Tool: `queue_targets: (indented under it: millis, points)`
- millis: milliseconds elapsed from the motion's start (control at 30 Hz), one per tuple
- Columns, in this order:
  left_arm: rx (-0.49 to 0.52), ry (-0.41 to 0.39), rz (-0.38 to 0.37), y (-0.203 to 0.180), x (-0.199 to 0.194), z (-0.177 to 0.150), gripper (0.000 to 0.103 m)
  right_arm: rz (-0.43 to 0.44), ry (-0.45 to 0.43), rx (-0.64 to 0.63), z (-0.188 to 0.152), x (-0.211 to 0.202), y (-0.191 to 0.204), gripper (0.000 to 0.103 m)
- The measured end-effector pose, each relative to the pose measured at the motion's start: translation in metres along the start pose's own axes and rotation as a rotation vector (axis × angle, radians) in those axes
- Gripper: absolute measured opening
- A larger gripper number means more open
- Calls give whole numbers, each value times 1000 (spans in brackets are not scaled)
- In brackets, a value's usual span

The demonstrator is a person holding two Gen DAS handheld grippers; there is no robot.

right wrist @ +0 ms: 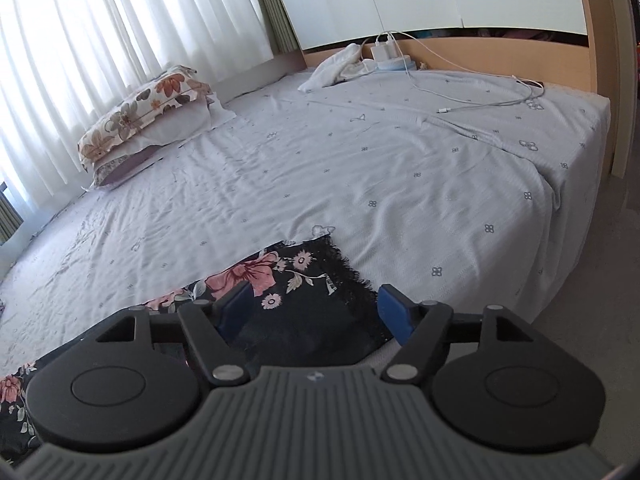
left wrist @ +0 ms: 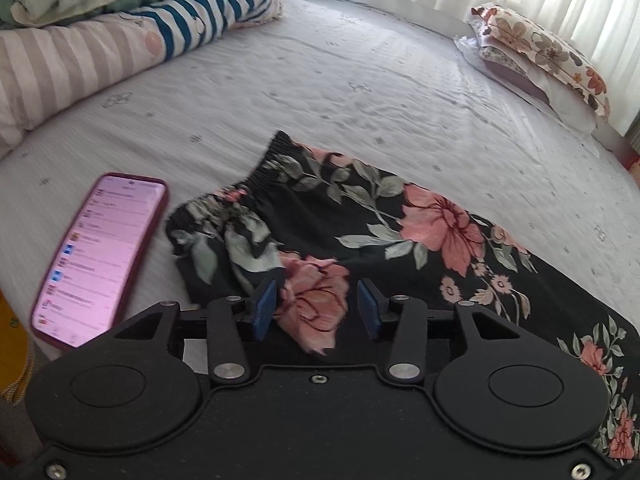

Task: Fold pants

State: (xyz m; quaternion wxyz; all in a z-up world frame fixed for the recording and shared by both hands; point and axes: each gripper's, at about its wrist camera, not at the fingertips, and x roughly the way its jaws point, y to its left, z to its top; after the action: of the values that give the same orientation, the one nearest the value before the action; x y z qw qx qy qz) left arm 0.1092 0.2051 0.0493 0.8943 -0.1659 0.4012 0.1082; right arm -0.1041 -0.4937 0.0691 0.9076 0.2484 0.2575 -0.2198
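Floral pants point(left wrist: 360, 216) lie flat on bed point(left wrist: 360, 80), lower centre, long axis running waistband-left to hem-right; left tool point(left wrist: 316, 312) spread, unpinched, over waist end, right tool point(right wrist: 316, 312) wide over hem.

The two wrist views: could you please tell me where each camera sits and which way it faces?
Left wrist: behind the open left gripper, angled down over the pants waistband, phone alongside.
Right wrist: behind the open right gripper, over the pants' fringed hem, facing the headboard.
Shared: pants, sheet, floral pillow, curtains.
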Motion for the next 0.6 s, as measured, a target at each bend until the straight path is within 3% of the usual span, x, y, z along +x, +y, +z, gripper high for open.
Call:
queue_targets:
  millis: [67,167,467,600]
  points:
    - [15,8,18,-7,9,-2,39,0,4,-14,-3,2,5,81]
    - [43,58,116,-7,21,-4,13,1,15,-27,-8,6,12,81]
    - [31,90,229,40,15,-15,12,19,57,-16,-19,27,25,82]
    - [20,92,318,45,8,-15,13,37,68,-29,-24,34,35,82]
